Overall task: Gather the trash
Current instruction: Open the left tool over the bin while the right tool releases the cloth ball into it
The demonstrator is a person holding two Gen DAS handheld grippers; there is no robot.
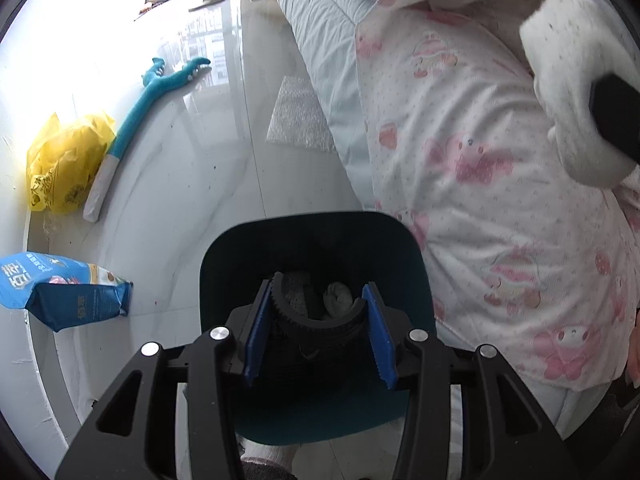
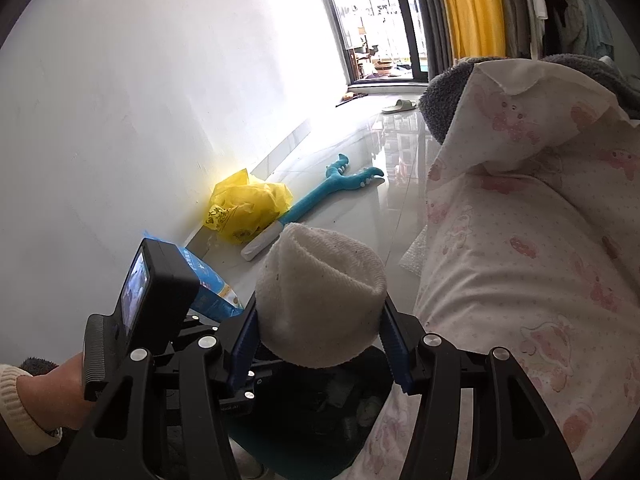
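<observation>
In the left wrist view my left gripper (image 1: 318, 292) is shut on a black ridged curved piece (image 1: 320, 322), its blue pads pressing both sides. It hangs right over the open dark teal bin (image 1: 224, 256), which holds crumpled scraps (image 1: 338, 298). In the right wrist view my right gripper (image 2: 320, 320) is shut on a white knitted sock-like bundle (image 2: 320, 280), above the same bin (image 2: 304, 440). The bundle (image 1: 576, 80) also shows at the upper right of the left wrist view. A hand (image 2: 52, 388) holds the left unit, whose camera body (image 2: 160, 292) is at the left.
A yellow plastic bag (image 1: 68, 164), a blue plush toy (image 1: 132, 120) and a blue food pouch (image 1: 60, 288) lie along the white wall. Bubble wrap (image 1: 300, 116) lies by the bed. A pink-print quilt (image 1: 480, 200) crowds the right. A slipper (image 1: 208, 0) lies near the window.
</observation>
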